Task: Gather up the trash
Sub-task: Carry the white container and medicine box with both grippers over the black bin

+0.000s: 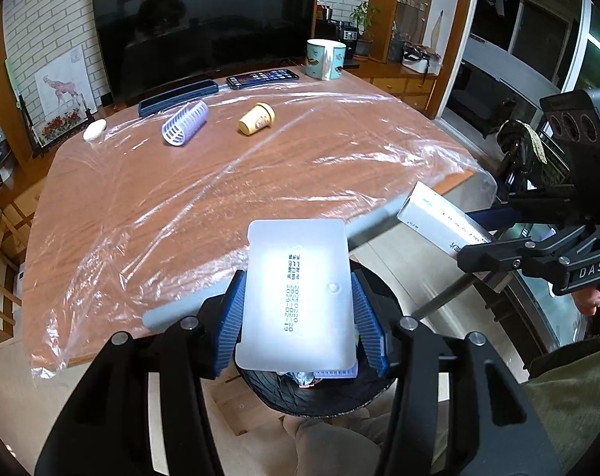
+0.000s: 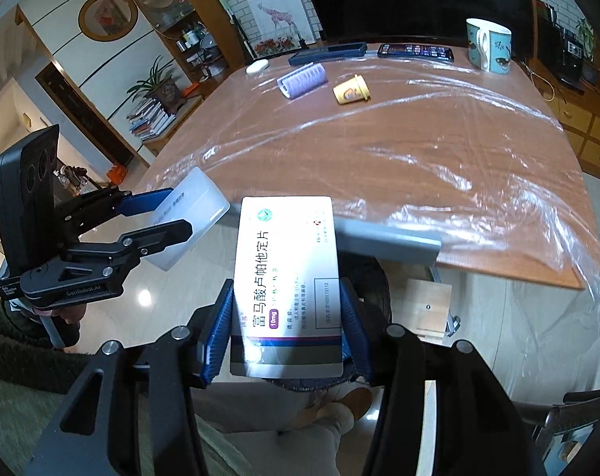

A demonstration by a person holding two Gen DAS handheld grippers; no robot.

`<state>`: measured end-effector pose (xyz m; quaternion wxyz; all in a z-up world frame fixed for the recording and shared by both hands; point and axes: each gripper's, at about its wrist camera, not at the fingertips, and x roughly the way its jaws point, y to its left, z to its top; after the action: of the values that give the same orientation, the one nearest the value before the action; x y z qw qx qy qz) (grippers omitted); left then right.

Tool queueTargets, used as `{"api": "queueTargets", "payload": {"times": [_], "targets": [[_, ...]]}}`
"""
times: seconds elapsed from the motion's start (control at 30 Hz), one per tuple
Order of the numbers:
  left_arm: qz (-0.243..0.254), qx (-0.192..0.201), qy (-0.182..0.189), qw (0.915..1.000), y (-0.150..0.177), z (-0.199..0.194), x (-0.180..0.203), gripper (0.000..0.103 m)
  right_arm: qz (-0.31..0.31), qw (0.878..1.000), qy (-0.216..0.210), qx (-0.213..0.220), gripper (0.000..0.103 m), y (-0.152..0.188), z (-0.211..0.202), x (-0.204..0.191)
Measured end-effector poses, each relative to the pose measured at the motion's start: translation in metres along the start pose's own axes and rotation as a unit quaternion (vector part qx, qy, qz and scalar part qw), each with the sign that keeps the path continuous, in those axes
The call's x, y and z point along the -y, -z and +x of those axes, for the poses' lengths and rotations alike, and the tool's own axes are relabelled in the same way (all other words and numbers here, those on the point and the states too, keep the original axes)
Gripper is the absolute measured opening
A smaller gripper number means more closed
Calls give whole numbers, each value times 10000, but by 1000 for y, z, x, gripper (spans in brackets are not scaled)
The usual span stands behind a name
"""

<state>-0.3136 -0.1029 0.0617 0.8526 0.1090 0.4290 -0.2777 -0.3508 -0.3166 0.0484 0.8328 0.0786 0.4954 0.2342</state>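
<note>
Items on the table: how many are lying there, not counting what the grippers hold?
6, all at the far end: white case, dark blue case, phone, mug, purple ribbed roller, yellow cup on its side. Nothing seems hidden.

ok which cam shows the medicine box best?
Right wrist: the medicine box faces the lens, its print readable, held in the right tool. Left wrist shows it only slantwise at the edge.

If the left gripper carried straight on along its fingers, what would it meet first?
Probably the black-lined trash bin just beneath the left gripper, which is shut on a frosted white plastic box. Depth is unclear; the plastic-covered wooden table lies beyond.
</note>
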Motion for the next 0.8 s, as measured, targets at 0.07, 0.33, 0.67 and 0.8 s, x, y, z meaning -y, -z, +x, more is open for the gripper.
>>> {"api": "queueTargets", "payload": {"times": [0.07,0.33,0.67,0.8], "targets": [[49,-39,5,10000,3,1,4,53,-9,10000,2,-59,50,5,1,1],[236,-275,-7,9993,18,13,19,53,-35,9995,63,-297,50,22,10,5],[197,-608,-66,9979,41,33,27,53,-101,9979,187,-611,50,39,30,10],[170,-722,-139,9972,47,44,27,53,-96,9972,249,-703,50,44,41,13]]}}
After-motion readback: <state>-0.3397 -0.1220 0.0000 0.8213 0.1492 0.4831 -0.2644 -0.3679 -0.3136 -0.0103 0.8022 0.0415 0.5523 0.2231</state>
